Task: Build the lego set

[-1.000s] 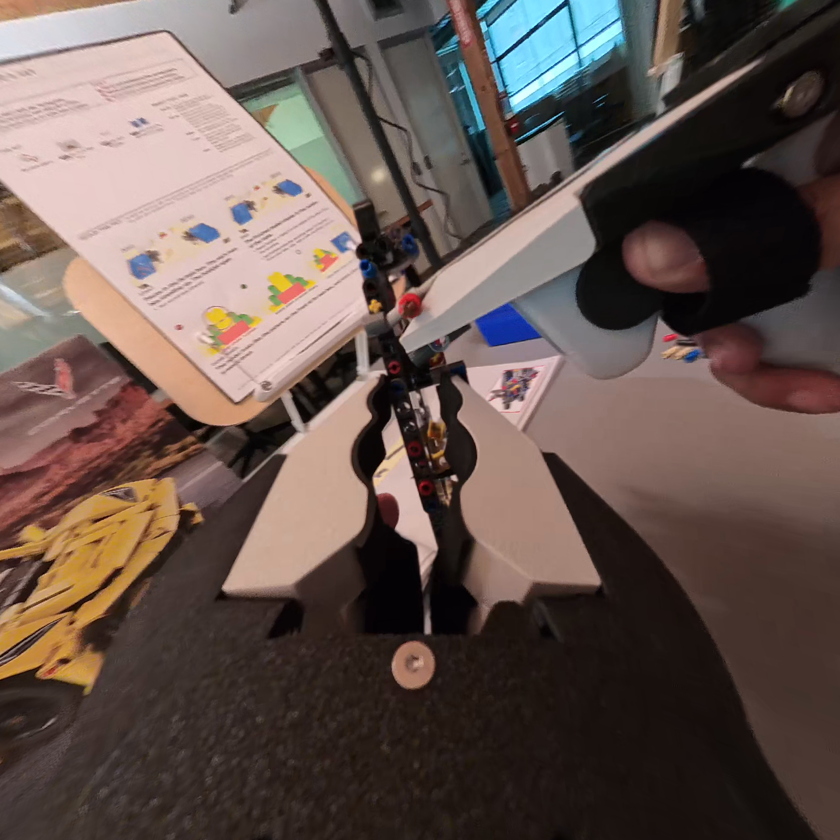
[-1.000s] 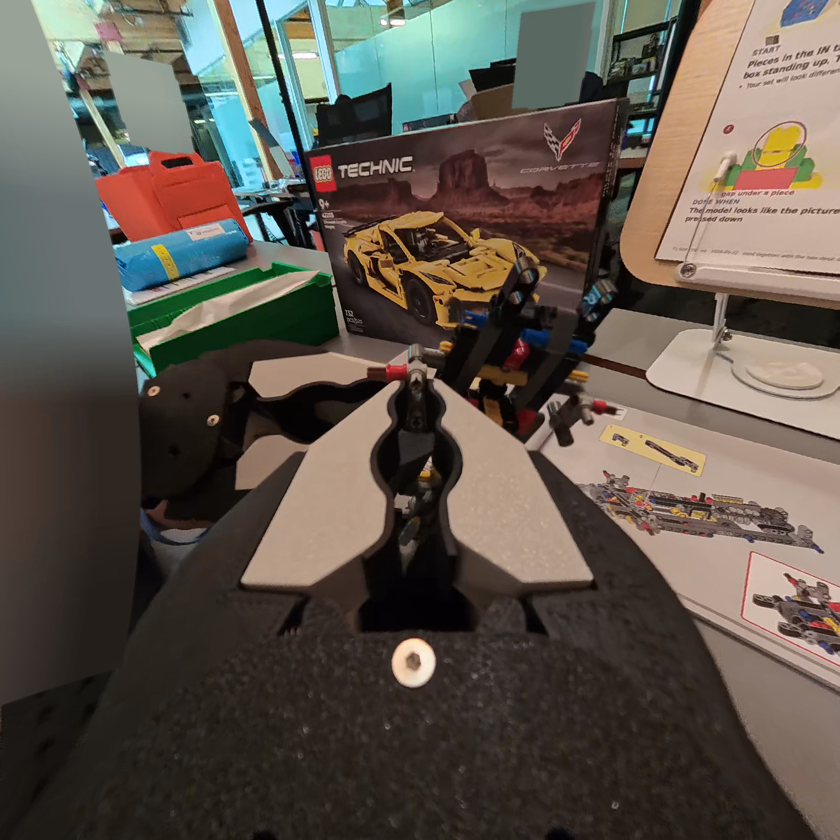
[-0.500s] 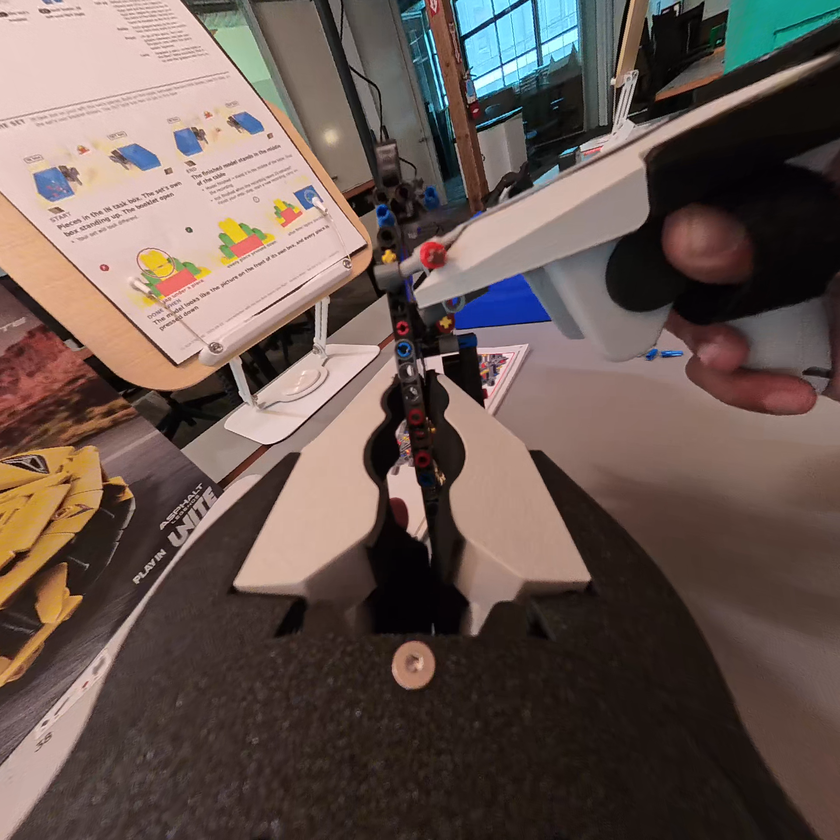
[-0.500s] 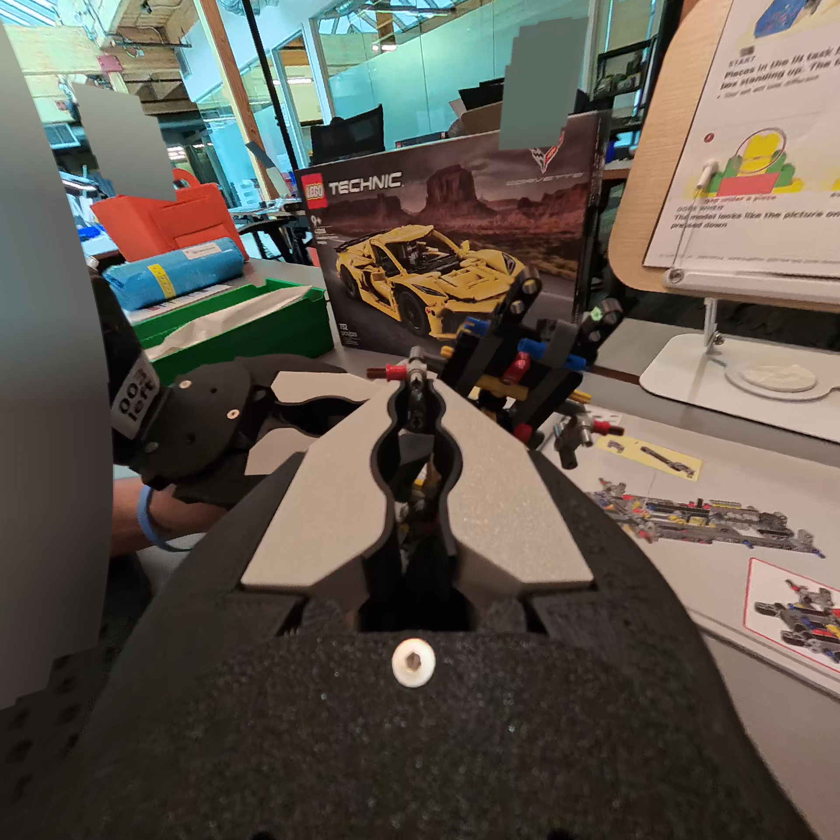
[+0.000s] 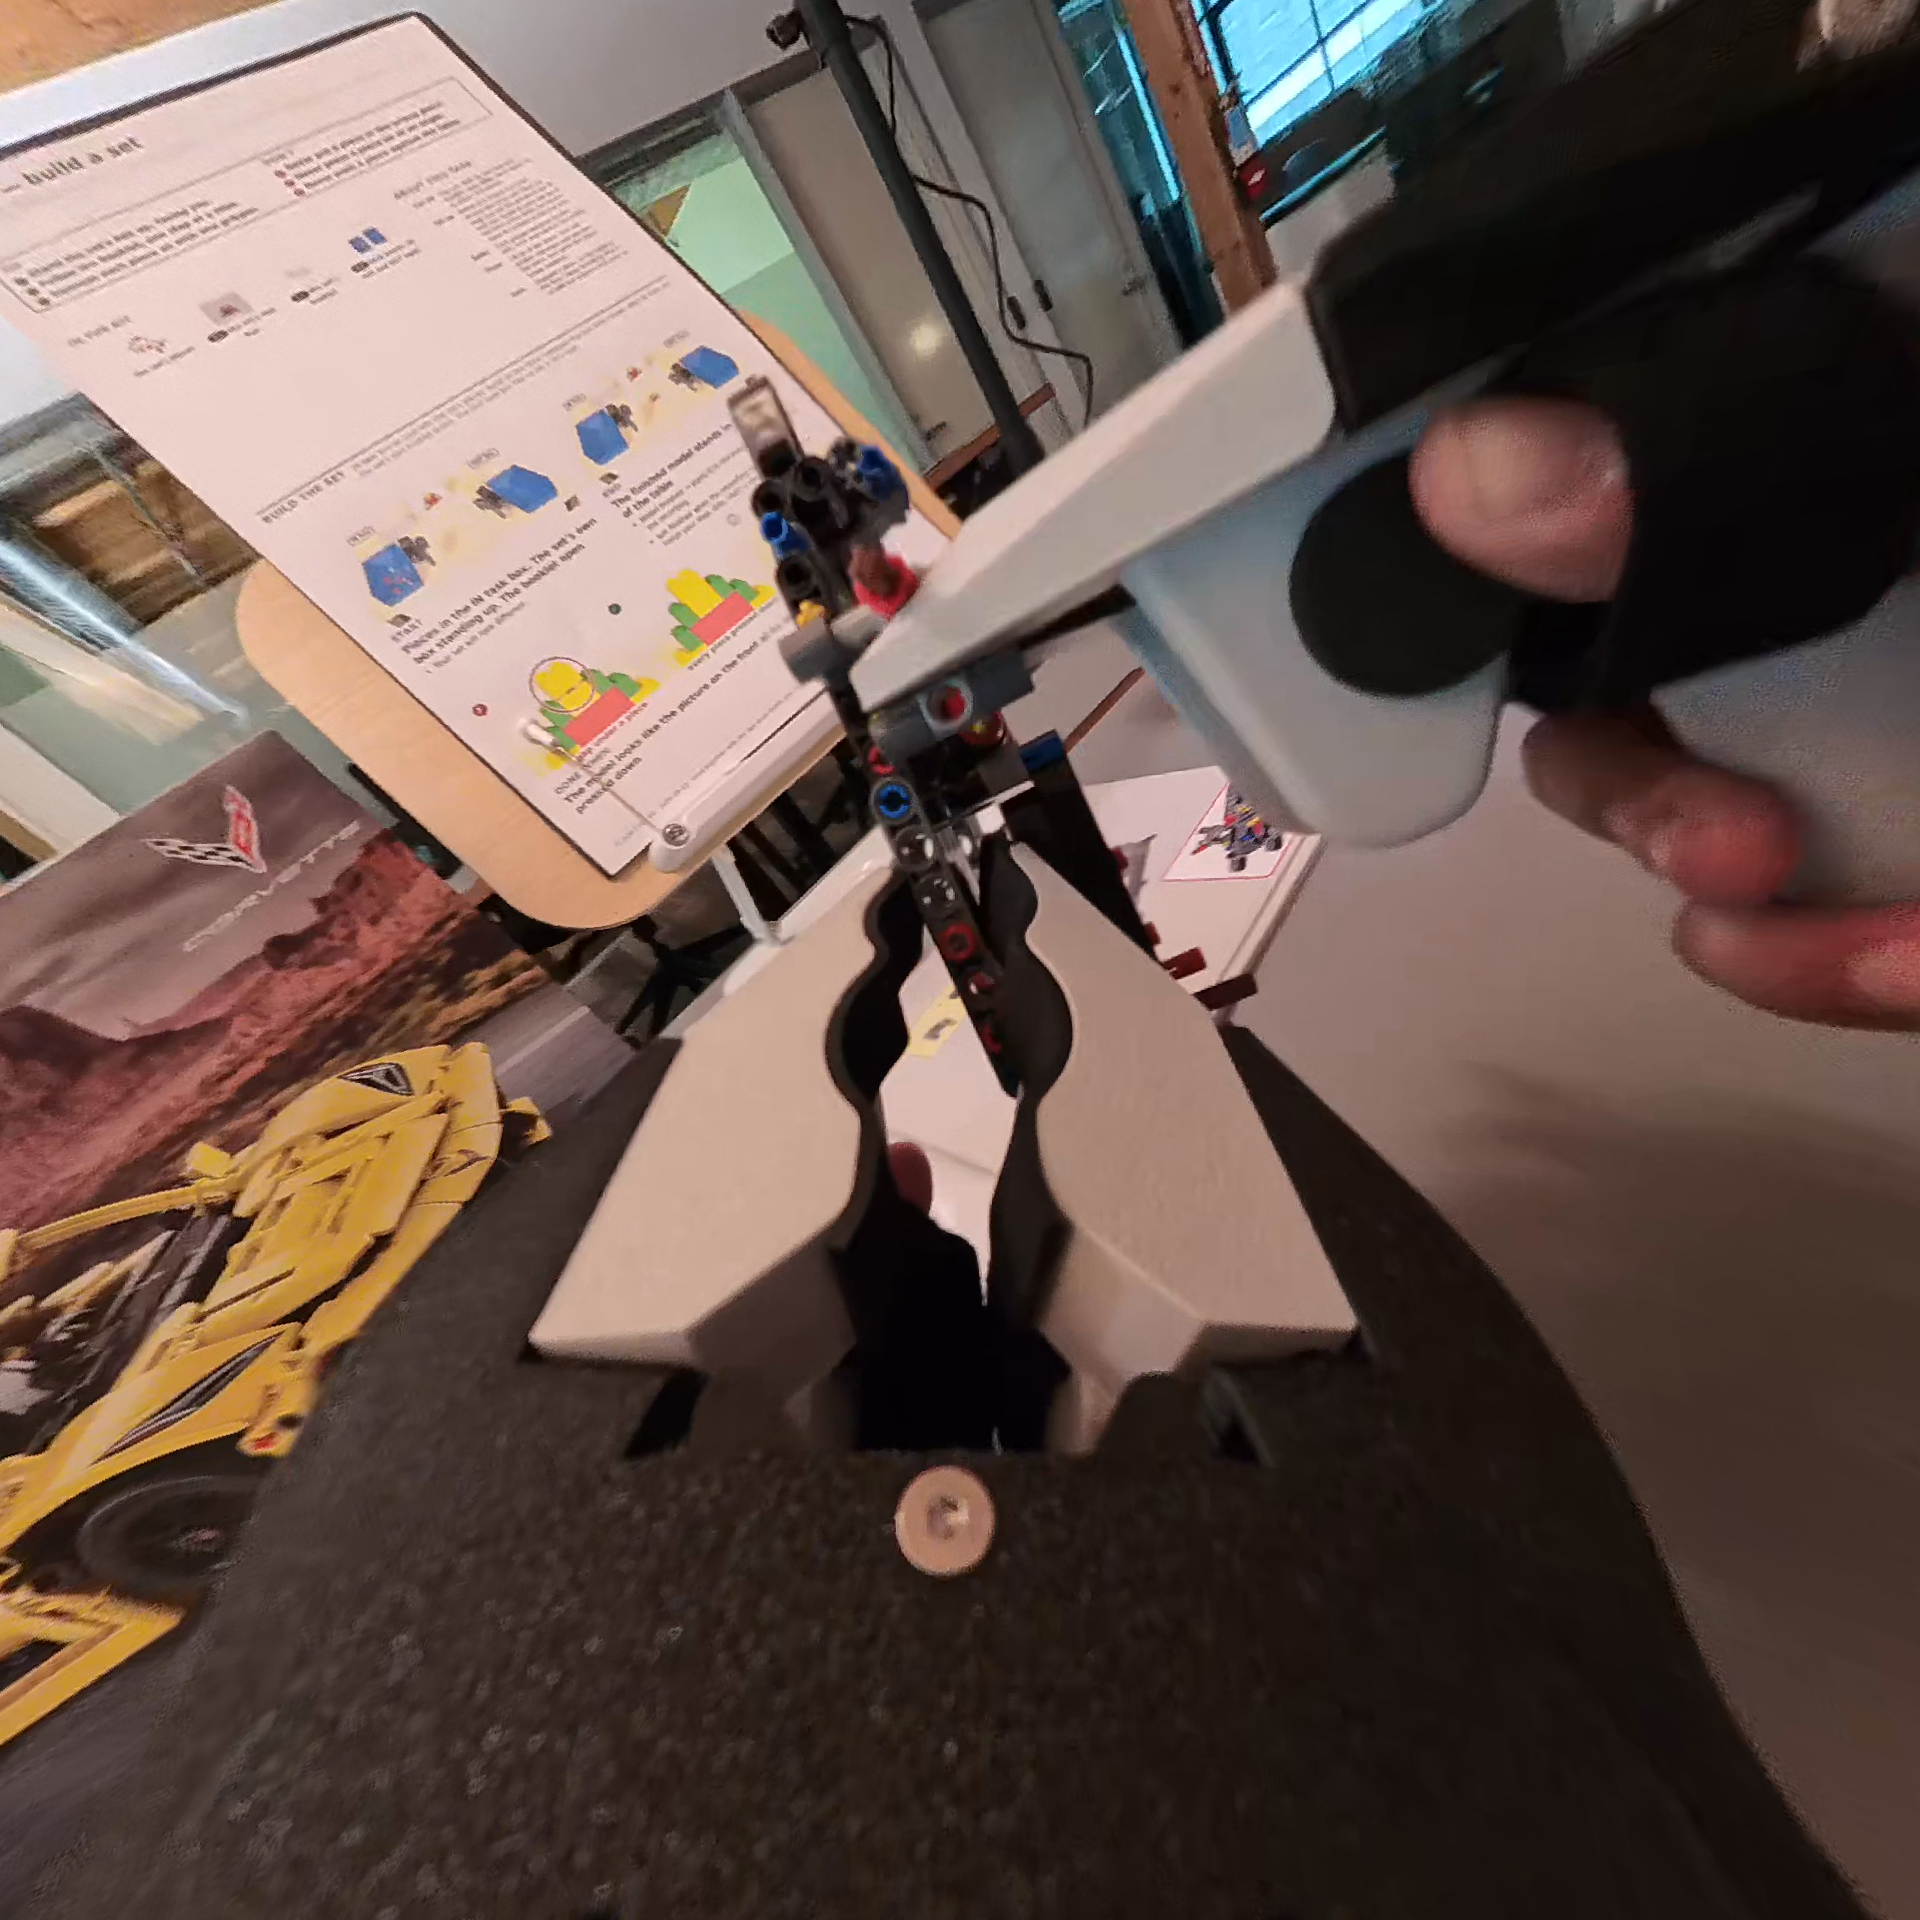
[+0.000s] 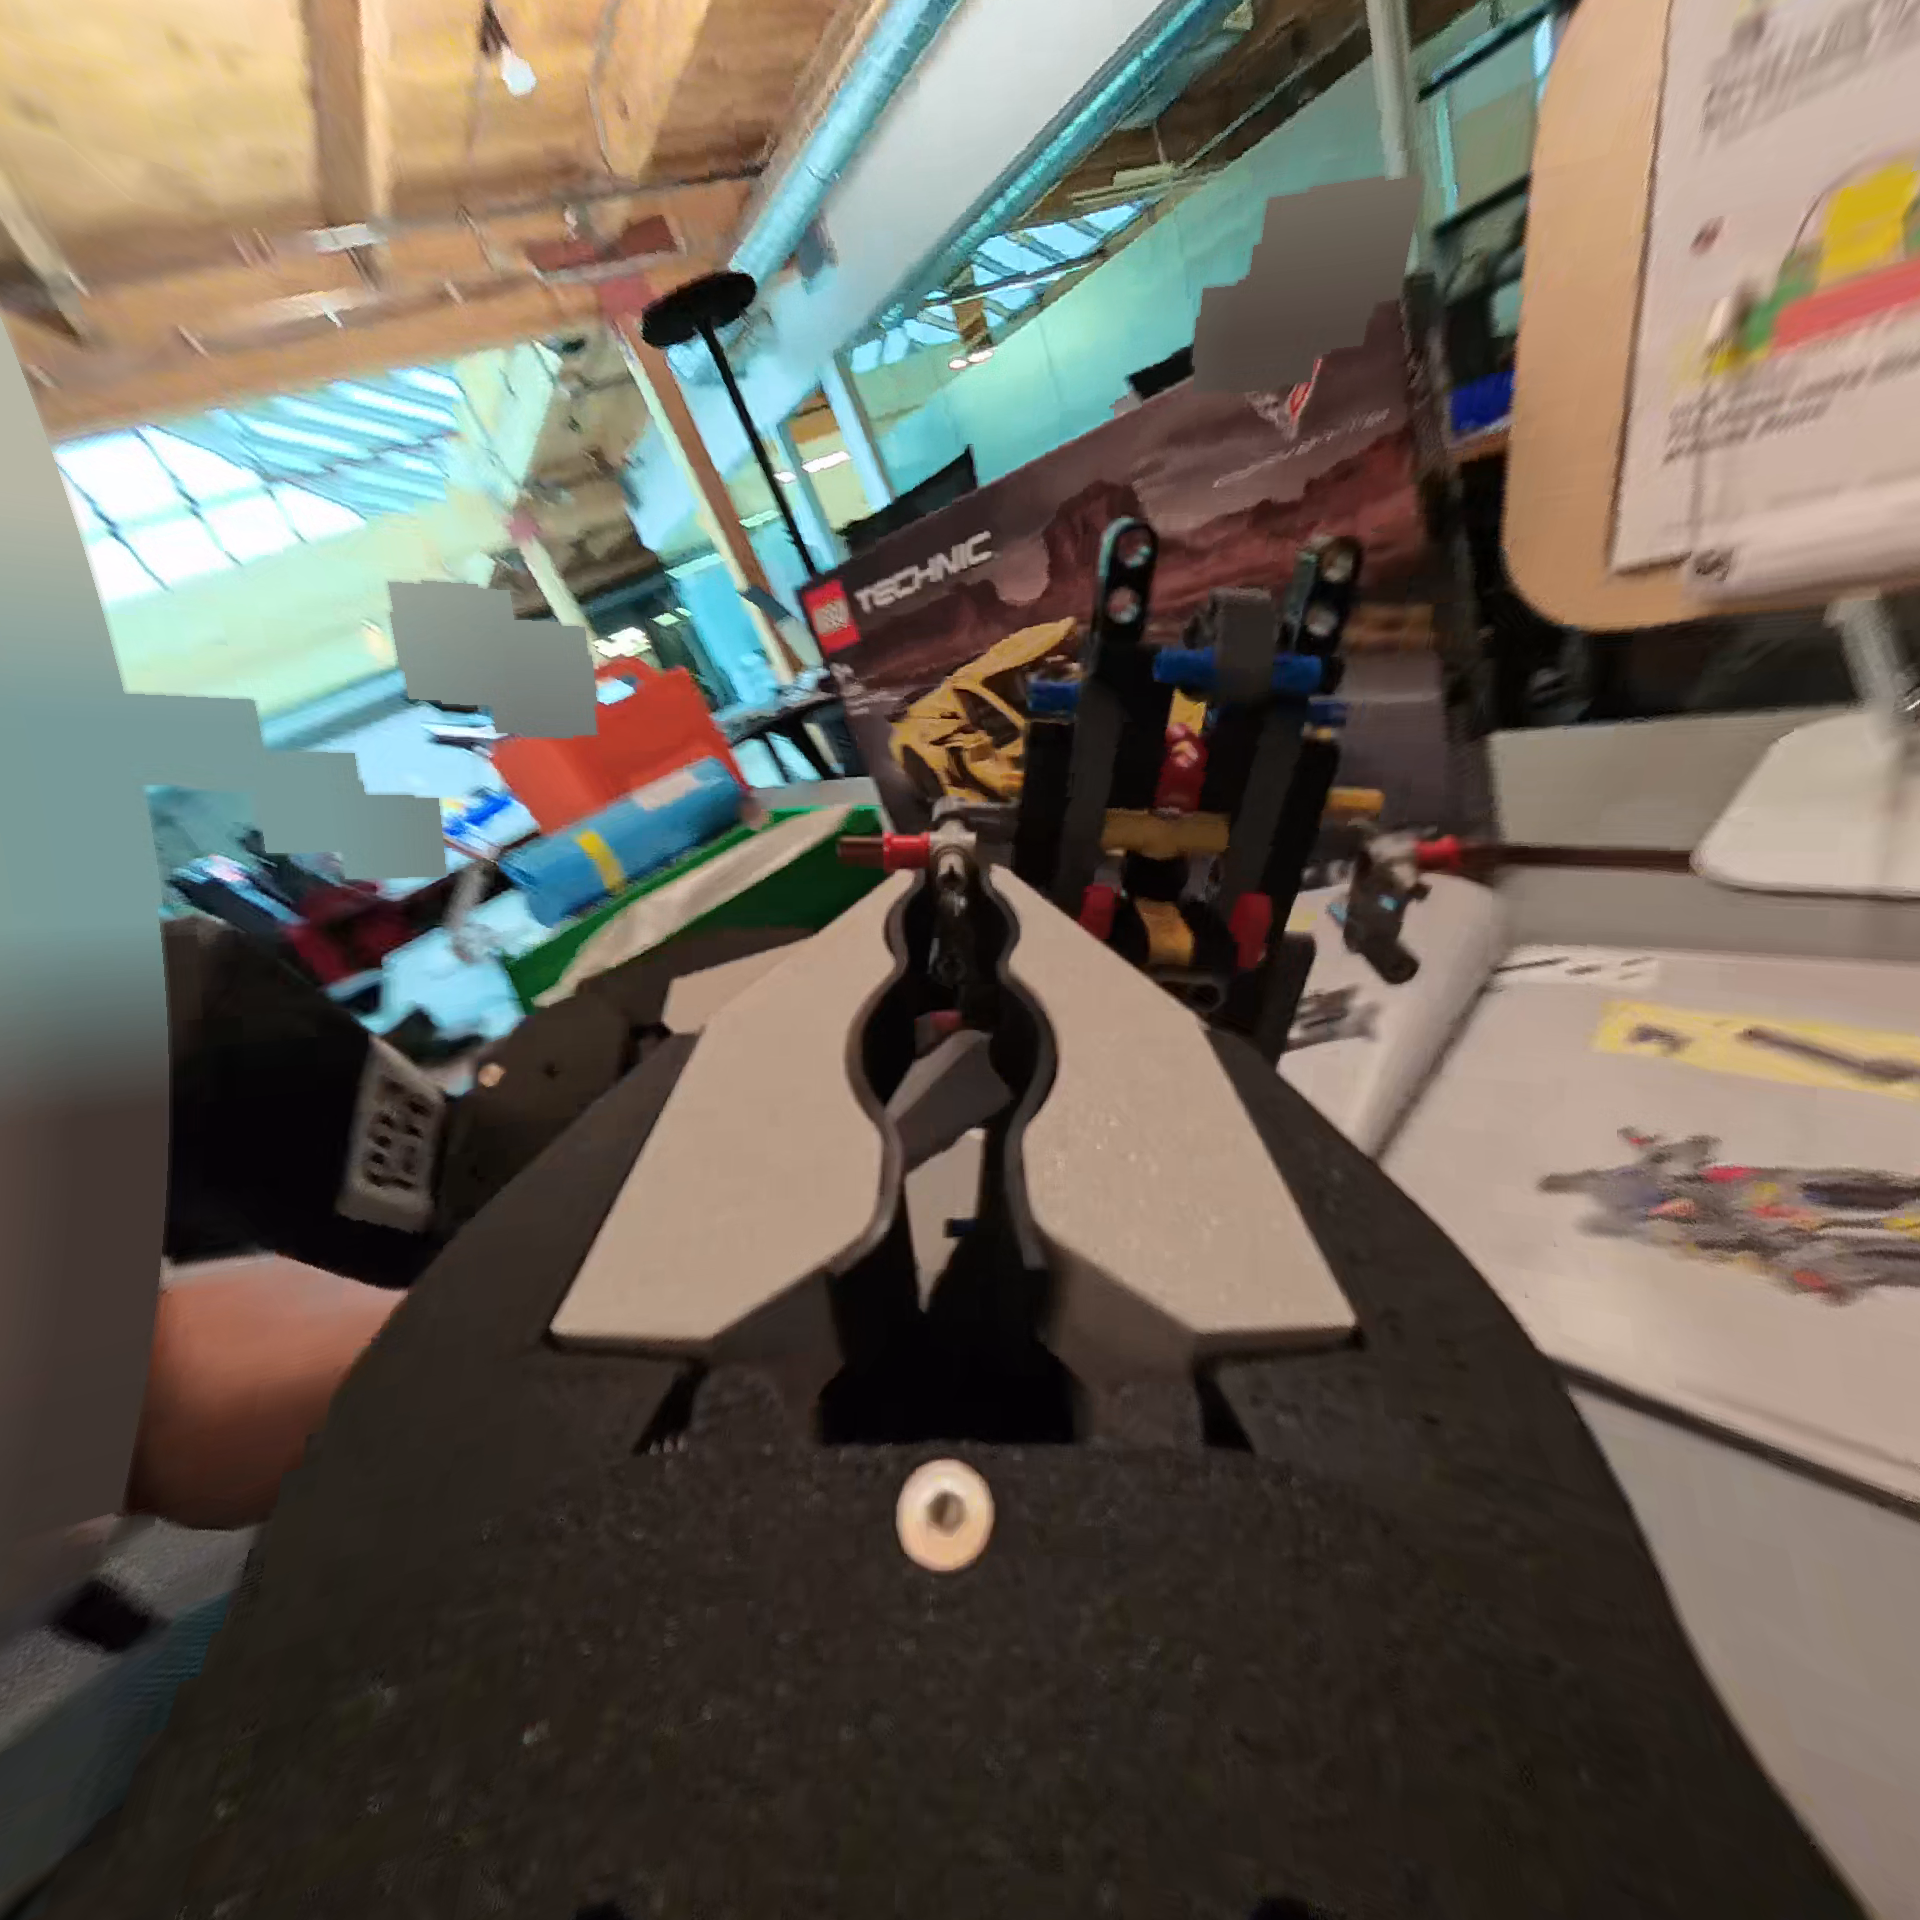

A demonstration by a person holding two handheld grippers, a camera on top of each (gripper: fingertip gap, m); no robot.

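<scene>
My left gripper (image 5: 951,904) is shut on a black beam of the lego assembly (image 5: 940,862), which stands up out of the jaws with blue and red pins along it. My right gripper (image 6: 951,883) is shut on a small grey connector with a red pin (image 6: 914,847). In the left wrist view it comes in from the upper right (image 5: 873,665), held by a gloved hand (image 5: 1662,499), and its tip touches the assembly's upper part. In the right wrist view the assembly (image 6: 1174,790) stands just right of my fingertips, with two black beams, blue pins and yellow parts.
The lego box with a yellow car (image 5: 208,1091) stands at the left and shows behind the assembly (image 6: 977,665). An instruction sheet on a stand (image 5: 416,416) is behind it. An open booklet (image 6: 1714,1143) lies on the grey table at the right. A green bin (image 6: 727,914) is far left. There is about 4 cm between the tips of the two grippers.
Both grippers have tilted and moved together, blurring the views. The assembly now stands more upright in the right wrist view. Both grips are unchanged.
</scene>
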